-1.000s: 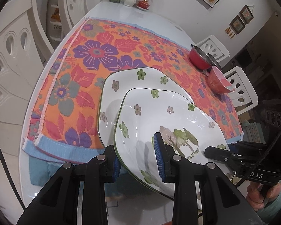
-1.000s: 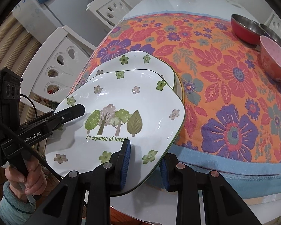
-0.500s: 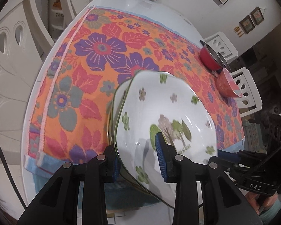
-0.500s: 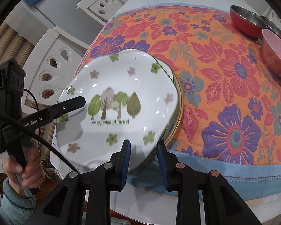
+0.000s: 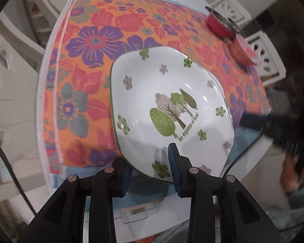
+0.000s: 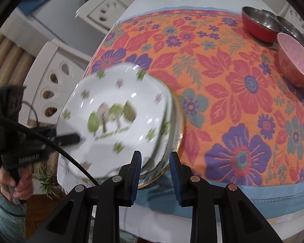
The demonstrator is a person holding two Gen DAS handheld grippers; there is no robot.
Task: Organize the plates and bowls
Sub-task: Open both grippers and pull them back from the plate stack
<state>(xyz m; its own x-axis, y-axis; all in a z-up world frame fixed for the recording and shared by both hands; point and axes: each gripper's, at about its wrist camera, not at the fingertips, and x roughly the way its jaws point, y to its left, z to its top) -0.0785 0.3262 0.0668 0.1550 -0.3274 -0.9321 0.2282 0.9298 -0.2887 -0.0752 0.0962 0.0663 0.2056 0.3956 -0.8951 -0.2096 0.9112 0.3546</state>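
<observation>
The tree-printed plate (image 5: 172, 109) sits on top of a 2nd plate (image 6: 175, 121) at the bench (image 5: 56, 40) edge to form a stack, the left gripper (image 5: 150, 168) loosening around its near rim, the right gripper (image 6: 155, 172) nearly closed around both rims.

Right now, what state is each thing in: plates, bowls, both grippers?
Tree plate: on top of the gold-rimmed plate, rim between both grippers' pads.
Gold-rimmed plate: on the cloth, underneath, mostly covered.
Left gripper: around the tree plate's rim; grip unclear.
Right gripper: shut on the tree plate's rim.
Red bowl: upright, empty.
Second metal bowl: upright, beside the red one.
Pink bowl: upright, empty.
</observation>
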